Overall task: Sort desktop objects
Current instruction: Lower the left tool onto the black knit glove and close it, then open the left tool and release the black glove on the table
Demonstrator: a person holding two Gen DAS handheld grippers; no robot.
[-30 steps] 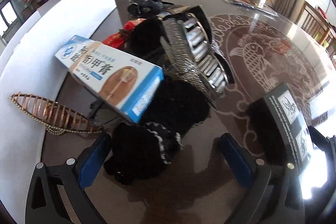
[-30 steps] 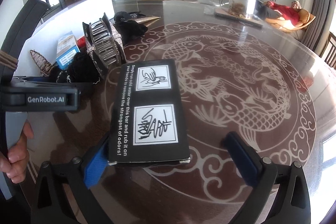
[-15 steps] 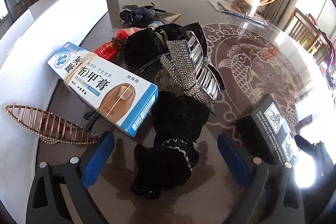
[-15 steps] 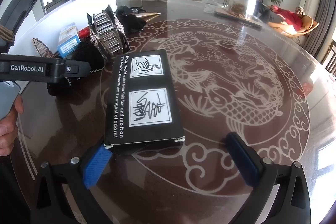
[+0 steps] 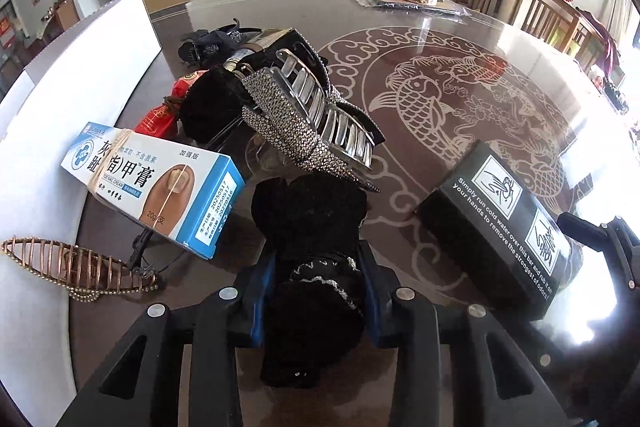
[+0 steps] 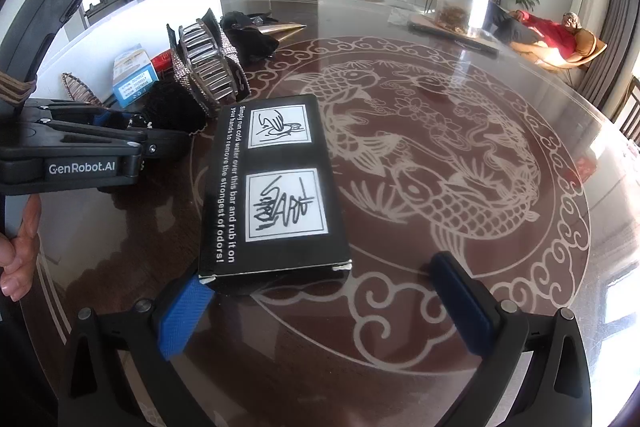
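— Fingers on the left gripper point(image 5: 316, 291)?
— Closed onto the black fuzzy hair clip point(image 5: 312, 247), which lies on the glass table point(image 5: 420, 39) just below the rhinestone claw clip point(image 5: 308, 119), beside the nail cream box point(image 5: 156, 183).
— And the right gripper point(image 6: 324, 311)?
— Spread wide, holding nothing — its left pad touches the near corner of the black soap-bar box point(image 6: 276, 187).

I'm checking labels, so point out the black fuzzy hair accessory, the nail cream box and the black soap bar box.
black fuzzy hair accessory point(image 5: 308, 215), left wrist view, upper fuzzy lobe.
nail cream box point(image 5: 160, 183), left wrist view, printed top face.
black soap bar box point(image 6: 276, 187), right wrist view, top face.
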